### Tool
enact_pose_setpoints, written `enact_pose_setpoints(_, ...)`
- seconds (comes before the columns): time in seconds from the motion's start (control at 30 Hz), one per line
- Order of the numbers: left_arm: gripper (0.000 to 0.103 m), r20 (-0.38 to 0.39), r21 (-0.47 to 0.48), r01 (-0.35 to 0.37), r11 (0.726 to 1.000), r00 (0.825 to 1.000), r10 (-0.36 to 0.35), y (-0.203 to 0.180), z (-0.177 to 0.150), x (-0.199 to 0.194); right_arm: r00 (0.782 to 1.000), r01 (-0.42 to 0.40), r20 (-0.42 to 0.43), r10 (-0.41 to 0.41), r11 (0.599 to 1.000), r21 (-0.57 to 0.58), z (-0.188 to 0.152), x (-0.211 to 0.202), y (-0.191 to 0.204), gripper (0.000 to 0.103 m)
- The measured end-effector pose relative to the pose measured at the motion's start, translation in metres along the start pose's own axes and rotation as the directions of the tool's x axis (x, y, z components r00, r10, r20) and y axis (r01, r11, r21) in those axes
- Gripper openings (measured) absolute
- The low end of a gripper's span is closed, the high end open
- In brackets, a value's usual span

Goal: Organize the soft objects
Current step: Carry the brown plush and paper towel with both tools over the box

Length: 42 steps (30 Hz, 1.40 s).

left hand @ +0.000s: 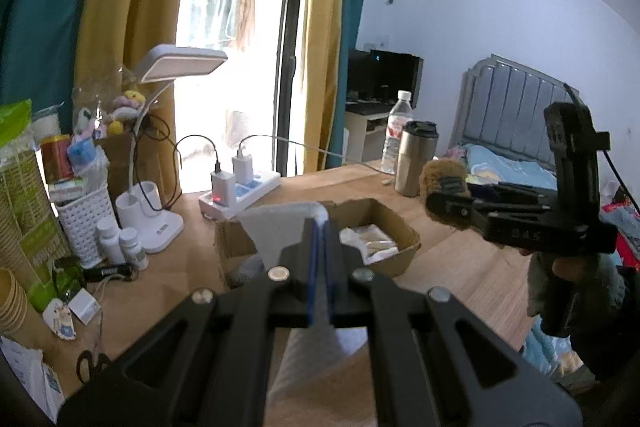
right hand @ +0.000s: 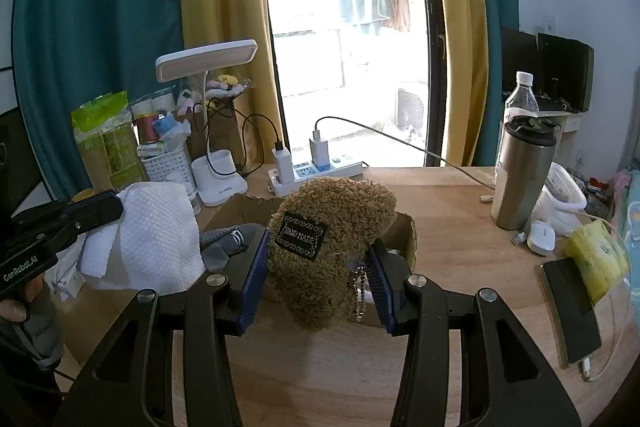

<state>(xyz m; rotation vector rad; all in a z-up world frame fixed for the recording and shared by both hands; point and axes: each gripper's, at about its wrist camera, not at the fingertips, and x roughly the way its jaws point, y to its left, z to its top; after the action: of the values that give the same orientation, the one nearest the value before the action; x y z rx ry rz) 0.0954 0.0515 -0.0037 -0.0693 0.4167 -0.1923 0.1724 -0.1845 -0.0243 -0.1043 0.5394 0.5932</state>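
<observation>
My left gripper point(left hand: 320, 227) is shut on a white textured cloth point(left hand: 280, 227) and holds it above the near left of an open cardboard box point(left hand: 394, 227). The box holds white crumpled material point(left hand: 370, 241) and a grey item point(right hand: 230, 241). My right gripper point(right hand: 316, 263) is shut on a brown fuzzy plush toy point(right hand: 332, 227) with a black label, held over the box's right side point(right hand: 408, 235). In the left wrist view the right gripper point(left hand: 444, 203) and the plush point(left hand: 442, 171) are at right. In the right wrist view the left gripper point(right hand: 104, 207) and the cloth point(right hand: 156, 235) are at left.
On the wooden desk point(right hand: 440, 211) stand a white lamp point(left hand: 160, 163), a power strip with chargers point(left hand: 240, 191), a white basket point(left hand: 86, 223), pill bottles point(left hand: 120, 241), a steel tumbler point(right hand: 522, 175), a water bottle point(right hand: 520, 99), a mouse point(right hand: 540, 237) and a phone point(right hand: 570, 311).
</observation>
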Motion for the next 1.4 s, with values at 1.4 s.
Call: enact_pose_setpoints(1.4,0.003,-0.154,-0.005,-0.005,1.000,0.988,0.004,0.013,0.022,0.128,0.997,-0.081,-0.013,0.081,0.996,0.046,0.031,0.082,-0.054,0.048)
